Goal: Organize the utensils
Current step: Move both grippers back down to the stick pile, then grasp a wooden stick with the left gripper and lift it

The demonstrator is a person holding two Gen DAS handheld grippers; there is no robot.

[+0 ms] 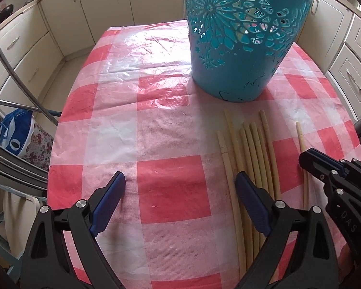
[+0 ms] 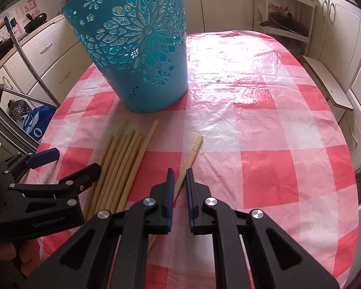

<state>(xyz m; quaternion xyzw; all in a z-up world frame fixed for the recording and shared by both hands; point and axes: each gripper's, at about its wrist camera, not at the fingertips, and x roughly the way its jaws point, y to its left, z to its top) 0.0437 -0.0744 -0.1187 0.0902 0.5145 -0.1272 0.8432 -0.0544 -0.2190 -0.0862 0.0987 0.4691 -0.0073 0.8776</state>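
Kitchen cabinets ring the table (image 2: 264, 125), which wears a red-and-white checked cover, and on it stands a teal bin (image 2: 142, 55) with cut-out flower patterns, upright and near the far side. Just short of the bin lies your bundle of chopsticks (image 2: 122, 163), side by side, their long axes running from you toward the bin. One stray chopstick (image 2: 191, 155) lies apart to the right of the bundle, angled the same way. Your right gripper (image 2: 179, 175) sits directly over the near part of that stray: the jaws are nearly closed, one on each side of the shaft, but a thin gap shows and I cannot tell whether the pads are pressing it yet. Your left gripper (image 1: 180, 183) is spread wide and holds nothing; its right finger lies over the left edge of the bundle, while its left finger is over bare cloth. So the right hand is the nearer one for the stray, and its jaws already cross the shaft squarely. I'd judge the next move is to pinch firmly, lift, and tip the stick upright toward the bin's mouth.
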